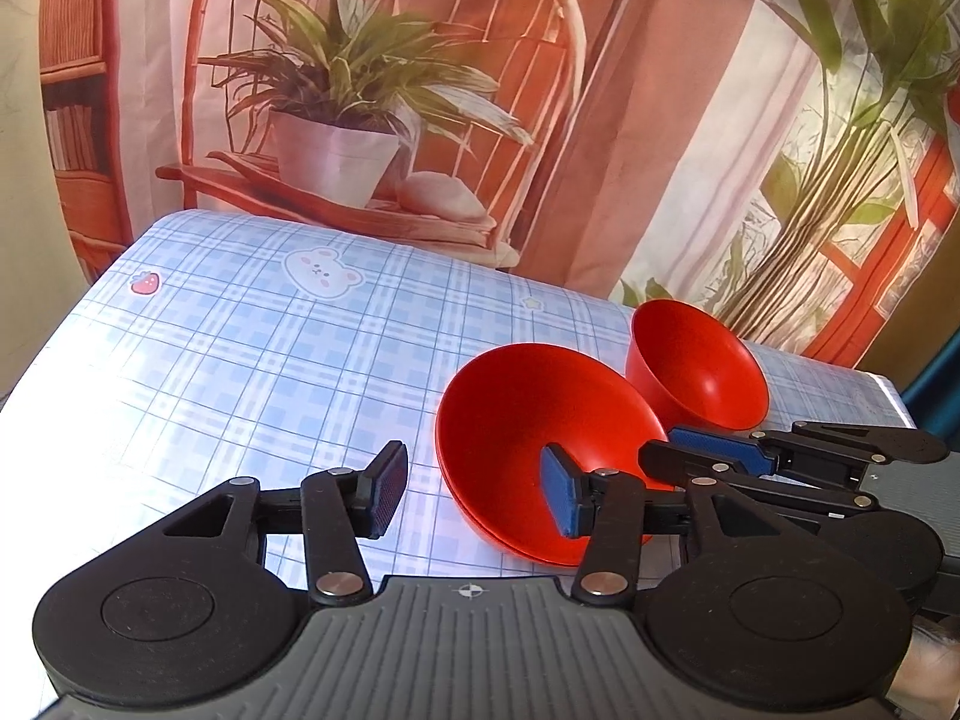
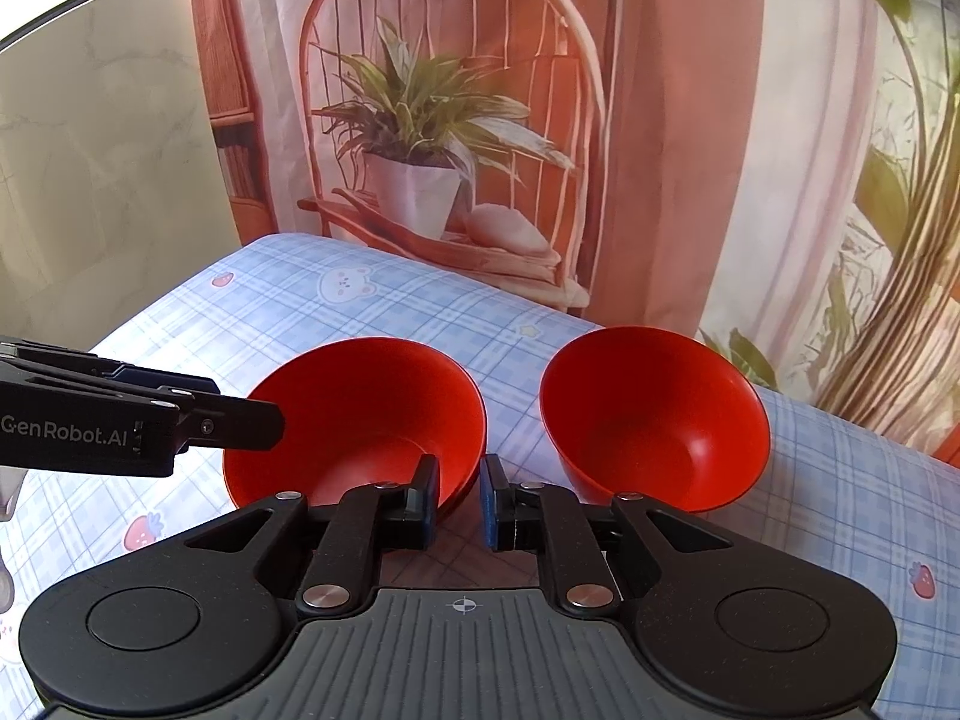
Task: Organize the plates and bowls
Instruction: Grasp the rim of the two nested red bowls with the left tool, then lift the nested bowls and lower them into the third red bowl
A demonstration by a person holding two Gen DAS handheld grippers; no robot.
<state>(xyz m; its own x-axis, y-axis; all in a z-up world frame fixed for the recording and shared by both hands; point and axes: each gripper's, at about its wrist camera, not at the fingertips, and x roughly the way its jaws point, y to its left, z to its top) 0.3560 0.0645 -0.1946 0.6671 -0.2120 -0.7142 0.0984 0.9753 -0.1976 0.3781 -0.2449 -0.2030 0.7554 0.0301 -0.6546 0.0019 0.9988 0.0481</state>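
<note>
Two stacked wide red bowls sit on the blue plaid tablecloth. A deeper red bowl stands just to their right. My left gripper is open, its right finger inside the stacked bowls and its left finger outside the near left rim. My right gripper is nearly closed around the stack's near right rim, with the left finger inside and the right finger outside. The left gripper also shows in the right wrist view, reaching in from the left.
The blue plaid tablecloth has bear and strawberry prints. A printed backdrop of a chair and potted plant hangs behind the table's far edge. A pale wall is at the left.
</note>
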